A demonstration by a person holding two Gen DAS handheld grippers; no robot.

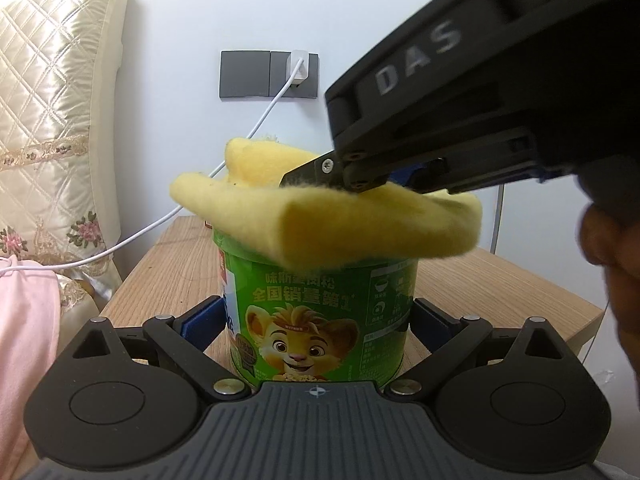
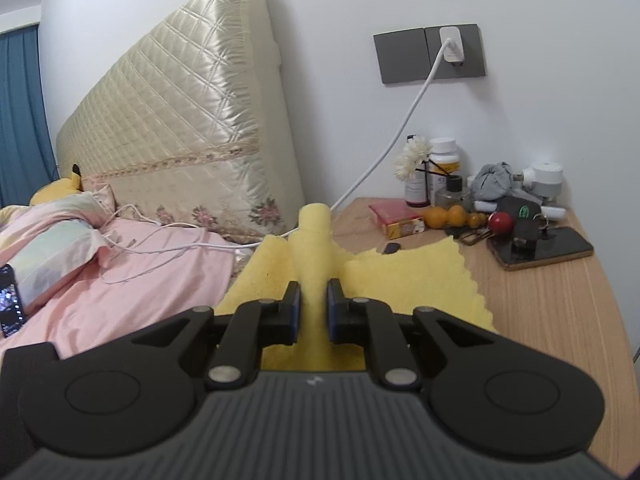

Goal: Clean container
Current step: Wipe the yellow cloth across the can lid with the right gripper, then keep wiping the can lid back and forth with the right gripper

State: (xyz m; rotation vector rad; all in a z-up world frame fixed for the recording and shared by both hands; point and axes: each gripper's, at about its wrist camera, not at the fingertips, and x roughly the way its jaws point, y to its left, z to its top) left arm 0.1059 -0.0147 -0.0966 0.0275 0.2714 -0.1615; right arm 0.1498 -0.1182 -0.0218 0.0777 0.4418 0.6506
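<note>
A green round container (image 1: 320,320) with a lion cub on its label stands upright on the wooden bedside table (image 1: 500,292). My left gripper (image 1: 316,316) is shut on the container, one blue pad on each side of it. A yellow cloth (image 1: 332,216) lies over the container's top. My right gripper (image 2: 314,304) is shut on a fold of the yellow cloth (image 2: 316,240). In the left wrist view the right gripper (image 1: 352,178) reaches in from the upper right and presses the cloth on the container's top. The container's opening is hidden by the cloth.
At the table's back stand bottles (image 2: 444,168), a phone (image 2: 548,250), keys, a red ball (image 2: 502,224) and a red box (image 2: 396,218). A white charger cable (image 2: 404,120) runs from the wall socket to the bed. A quilted headboard (image 2: 192,128) and pink bedding (image 2: 140,280) lie left.
</note>
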